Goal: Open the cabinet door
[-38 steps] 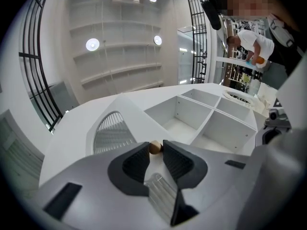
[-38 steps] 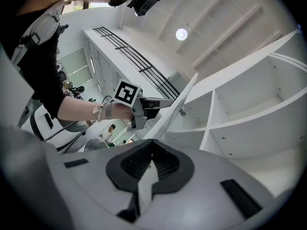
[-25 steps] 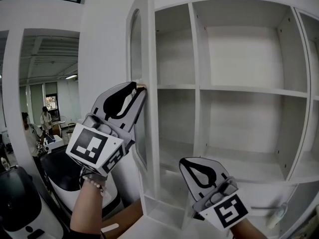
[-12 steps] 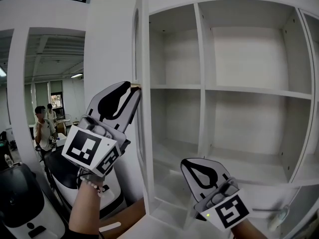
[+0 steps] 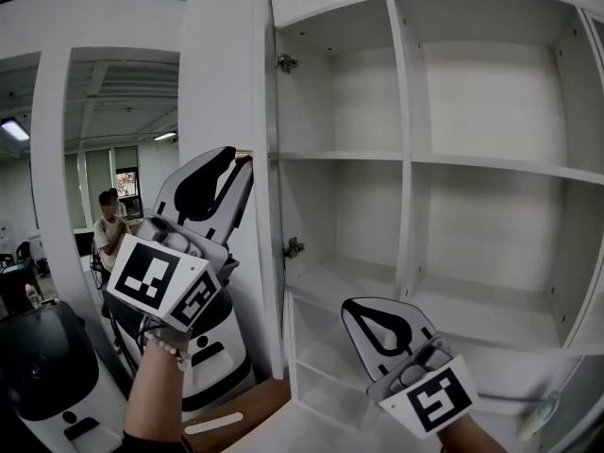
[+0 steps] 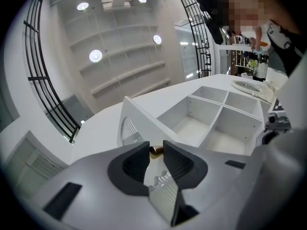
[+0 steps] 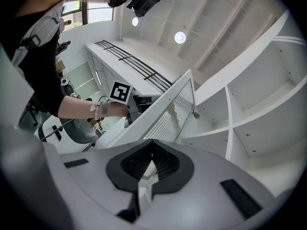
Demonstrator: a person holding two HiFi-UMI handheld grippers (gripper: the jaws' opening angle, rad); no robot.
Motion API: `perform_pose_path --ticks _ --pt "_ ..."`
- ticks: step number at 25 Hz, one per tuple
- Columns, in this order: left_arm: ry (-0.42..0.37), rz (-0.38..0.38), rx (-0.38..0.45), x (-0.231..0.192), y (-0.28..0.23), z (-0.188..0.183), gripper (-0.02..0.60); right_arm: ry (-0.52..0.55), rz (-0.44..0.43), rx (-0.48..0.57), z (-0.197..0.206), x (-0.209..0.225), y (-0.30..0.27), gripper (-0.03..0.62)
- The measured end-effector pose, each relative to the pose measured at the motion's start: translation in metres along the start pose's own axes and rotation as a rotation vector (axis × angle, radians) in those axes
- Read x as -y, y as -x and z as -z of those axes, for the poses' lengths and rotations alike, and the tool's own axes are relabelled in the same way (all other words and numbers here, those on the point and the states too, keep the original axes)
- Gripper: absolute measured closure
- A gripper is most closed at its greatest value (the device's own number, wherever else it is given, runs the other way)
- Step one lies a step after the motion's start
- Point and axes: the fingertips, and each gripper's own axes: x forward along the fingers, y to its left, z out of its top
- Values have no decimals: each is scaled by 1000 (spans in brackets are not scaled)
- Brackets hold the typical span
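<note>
The cabinet door stands wide open on its left hinges, shelves in full view, left tongs clamped on its brass knob, right tongs closed on nothing, so the job looks all but done.

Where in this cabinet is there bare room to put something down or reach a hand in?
Every visible compartment is bare: the upper shelf and middle shelf, both sides of the divider. The front stands open for a hand. Crowded only at the door edge, where the left gripper holds the knob, and low down by the right gripper.
</note>
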Motion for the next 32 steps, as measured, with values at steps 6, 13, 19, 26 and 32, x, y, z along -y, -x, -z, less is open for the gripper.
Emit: perform_pose_path --ticks 6,13,19,26,32 --pt "-16 -21 -27 -12 11 1 500 -18 -30 22 0 -11 -10 592" --pt "-7 -77 -46 -34 27 6 522 -35 -53 46 0 -18 -19 591" --pt "-18 -112 -66 -52 40 11 537 -49 -77 58 2 -28 -31 591" --pt "-64 -173 -109 -73 52 20 563 -60 -102 79 2 -36 -45 592" --pt "-79 -214 -160 -92 65 40 583 -68 -118 85 5 -43 -54 592"
